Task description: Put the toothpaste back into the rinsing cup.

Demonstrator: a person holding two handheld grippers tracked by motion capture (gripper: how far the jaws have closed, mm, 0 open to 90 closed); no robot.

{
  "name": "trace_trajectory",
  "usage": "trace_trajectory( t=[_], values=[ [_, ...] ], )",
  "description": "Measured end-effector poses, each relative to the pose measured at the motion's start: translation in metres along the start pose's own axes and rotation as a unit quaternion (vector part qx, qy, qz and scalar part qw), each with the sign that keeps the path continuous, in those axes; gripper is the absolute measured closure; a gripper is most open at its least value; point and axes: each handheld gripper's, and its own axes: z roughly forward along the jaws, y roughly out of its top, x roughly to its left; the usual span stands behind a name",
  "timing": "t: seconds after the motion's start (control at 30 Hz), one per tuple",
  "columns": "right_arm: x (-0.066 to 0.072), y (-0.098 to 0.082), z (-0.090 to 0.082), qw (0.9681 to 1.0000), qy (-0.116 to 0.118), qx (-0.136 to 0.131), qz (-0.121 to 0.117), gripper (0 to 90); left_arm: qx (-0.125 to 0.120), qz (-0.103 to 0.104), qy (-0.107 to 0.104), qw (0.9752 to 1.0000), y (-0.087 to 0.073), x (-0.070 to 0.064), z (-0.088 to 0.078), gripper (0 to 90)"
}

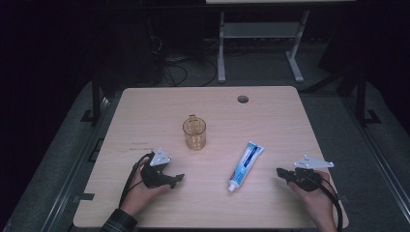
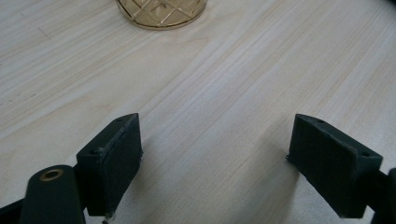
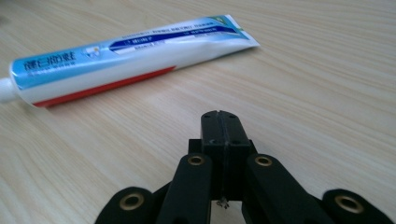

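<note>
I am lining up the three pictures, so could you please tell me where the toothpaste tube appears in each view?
High view: the toothpaste tube lies right of centre on the table, cap toward the person, between the amber cup and the right gripper.
Left gripper view: the tube is not in this picture; the cup's base is at the top edge.
Right gripper view: the tube lies across the upper left, beyond the shut jaws.
Shared landmark: the light wooden table.

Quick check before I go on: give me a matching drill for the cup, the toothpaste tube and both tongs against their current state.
1. cup
2. toothpaste tube
3. left tongs
4. right tongs

A. jaws pressed together, empty
B. lying flat on the table, cap toward the person
C. standing upright near the table's middle
D. jaws wide apart, nothing between them

Pairs: 1-C, 2-B, 3-D, 4-A
</note>
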Motion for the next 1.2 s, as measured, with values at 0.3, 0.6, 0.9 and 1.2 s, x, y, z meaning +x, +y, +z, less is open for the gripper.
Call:
trace_trajectory(
  t=[0.3,0.6,0.9,1.2],
  values=[
    [0.001,0.018,0.012,0.9999,0.013,0.007,-0.004,90.0,0.002,-0.004,0.004,1.0,0.0,0.0,0.0,13.4],
    [-0.002,0.037,0.028,0.9998,0.014,0.012,-0.005,90.0,0.002,-0.005,0.004,1.0,0.0,0.0,0.0,13.4],
    [-0.002,0.051,0.051,0.9994,0.017,0.027,-0.009,90.0,0.002,-0.005,0.004,1.0,0.0,0.0,0.0,13.4],
    [-0.001,0.06,0.073,0.999,0.021,0.038,-0.013,90.0,0.002,-0.005,0.003,1.0,0.0,0.0,0.0,13.4]
  ],
)
